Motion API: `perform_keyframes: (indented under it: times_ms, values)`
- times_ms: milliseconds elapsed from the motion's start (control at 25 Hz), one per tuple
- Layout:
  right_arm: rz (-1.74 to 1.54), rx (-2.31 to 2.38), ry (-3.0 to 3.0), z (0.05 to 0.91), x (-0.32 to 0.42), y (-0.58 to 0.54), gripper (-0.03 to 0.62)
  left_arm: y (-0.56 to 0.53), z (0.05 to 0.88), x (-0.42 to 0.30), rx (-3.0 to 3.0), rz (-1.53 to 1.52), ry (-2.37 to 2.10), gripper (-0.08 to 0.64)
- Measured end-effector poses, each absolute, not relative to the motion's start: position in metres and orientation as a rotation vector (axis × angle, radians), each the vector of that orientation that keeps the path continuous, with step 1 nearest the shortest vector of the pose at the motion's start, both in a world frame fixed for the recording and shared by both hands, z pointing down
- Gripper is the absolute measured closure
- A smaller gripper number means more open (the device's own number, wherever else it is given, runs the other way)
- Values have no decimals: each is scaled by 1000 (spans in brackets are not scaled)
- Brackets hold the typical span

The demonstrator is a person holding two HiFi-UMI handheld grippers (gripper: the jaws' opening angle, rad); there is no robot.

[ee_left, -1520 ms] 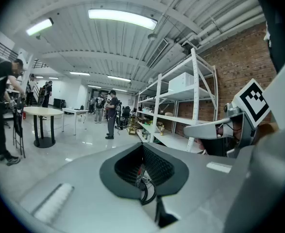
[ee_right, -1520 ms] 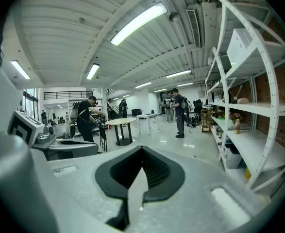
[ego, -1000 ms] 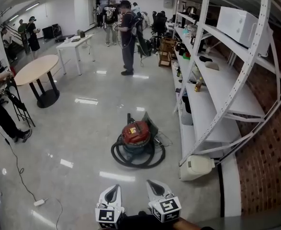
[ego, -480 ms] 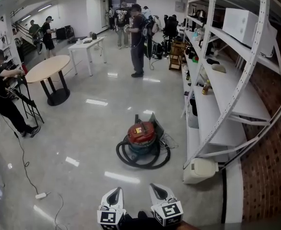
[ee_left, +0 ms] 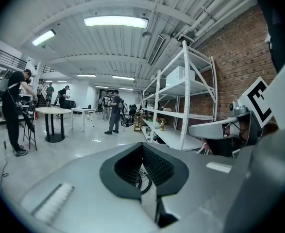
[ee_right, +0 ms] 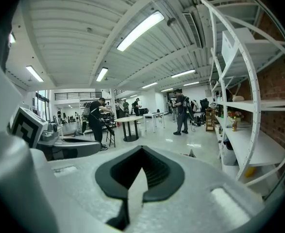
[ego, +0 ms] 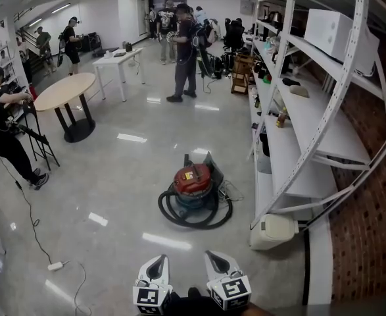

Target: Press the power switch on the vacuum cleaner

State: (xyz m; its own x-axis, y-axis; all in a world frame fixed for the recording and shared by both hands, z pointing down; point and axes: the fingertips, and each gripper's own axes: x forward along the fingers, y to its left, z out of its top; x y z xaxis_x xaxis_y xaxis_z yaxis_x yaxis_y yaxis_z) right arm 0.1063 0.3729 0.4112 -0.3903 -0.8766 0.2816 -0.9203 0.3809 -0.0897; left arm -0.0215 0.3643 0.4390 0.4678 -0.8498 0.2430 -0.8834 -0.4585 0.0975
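Note:
The vacuum cleaner, with a red lid on a dark blue drum, stands on the glossy floor with its black hose coiled around its base. No switch can be made out at this distance. My left gripper and right gripper sit at the bottom edge of the head view, side by side and well short of the vacuum. Both are shut with nothing between the jaws. The left gripper shows a bit of the hose through the gap behind its pads in the left gripper view. The right gripper points out over the room.
White shelving runs along the right wall, with a white appliance on the floor at its foot. A cable and adapter lie at the left. A round table, a person standing and a person at the left are further off.
The head view has shifted slightly, and the vacuum sits a little higher in it. The standing person at the back has stepped. Both grippers stay shut in the same place.

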Motion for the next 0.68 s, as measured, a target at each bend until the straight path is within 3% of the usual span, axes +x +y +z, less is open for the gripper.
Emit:
perform_keyframes:
  times_ms: [680]
  values:
    - [324,1574,-2490,406,87,373,601,368,433,-39,2500,209,-1544,545]
